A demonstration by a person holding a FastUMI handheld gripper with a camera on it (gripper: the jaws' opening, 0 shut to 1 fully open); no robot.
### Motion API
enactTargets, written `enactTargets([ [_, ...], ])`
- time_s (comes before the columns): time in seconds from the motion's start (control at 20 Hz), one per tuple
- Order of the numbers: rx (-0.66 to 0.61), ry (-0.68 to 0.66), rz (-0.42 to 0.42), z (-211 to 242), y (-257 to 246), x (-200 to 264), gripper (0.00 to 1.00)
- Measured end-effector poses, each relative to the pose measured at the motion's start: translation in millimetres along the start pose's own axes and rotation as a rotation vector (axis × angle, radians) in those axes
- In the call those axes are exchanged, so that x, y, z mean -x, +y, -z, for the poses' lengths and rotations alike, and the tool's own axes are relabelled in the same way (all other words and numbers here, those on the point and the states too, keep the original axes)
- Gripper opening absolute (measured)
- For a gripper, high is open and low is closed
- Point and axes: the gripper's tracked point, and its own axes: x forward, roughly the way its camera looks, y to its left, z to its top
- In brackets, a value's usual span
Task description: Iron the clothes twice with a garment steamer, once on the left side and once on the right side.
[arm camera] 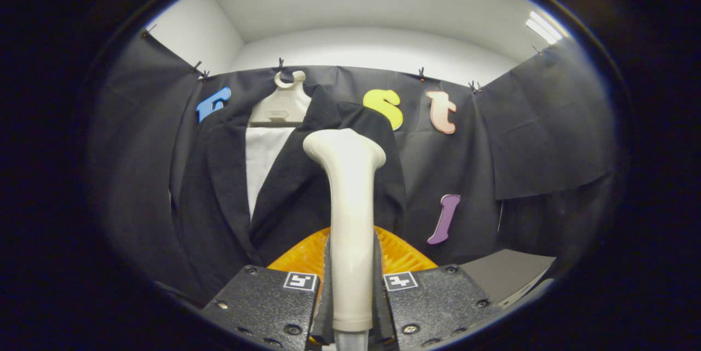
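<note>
Gripper pose: the gripper (350,291) points forward and somewhat upward at the hung clothes, its two fingers level side by side.
Jaws: pressed in on the garment steamer (349,219) from both sides, pinching the lower part of its handle.
Steamer shape: a smooth, glossy, cream plastic wand, slim along the handle and flaring into a wide rounded head at the top.
Steamer axis: its long axis runs upright between the fingers, head uppermost, in front of the jacket's right half.
Jacket: the black jacket (219,197) is matte, finely textured cloth with broad lapels, open over a white panel (264,159).
Hanger: a pale plastic hanger (283,102) holds the jacket against the booth wall.
Orange piece: a ribbed, translucent orange shape (306,255) sits just beyond the fingers, behind the handle.
</note>
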Motion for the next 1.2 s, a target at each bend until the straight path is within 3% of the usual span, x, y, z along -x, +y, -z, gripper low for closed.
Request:
enactTargets([
  [1.2, 0.060, 0.338, 0.025, 185, 7, 135, 0.31],
])
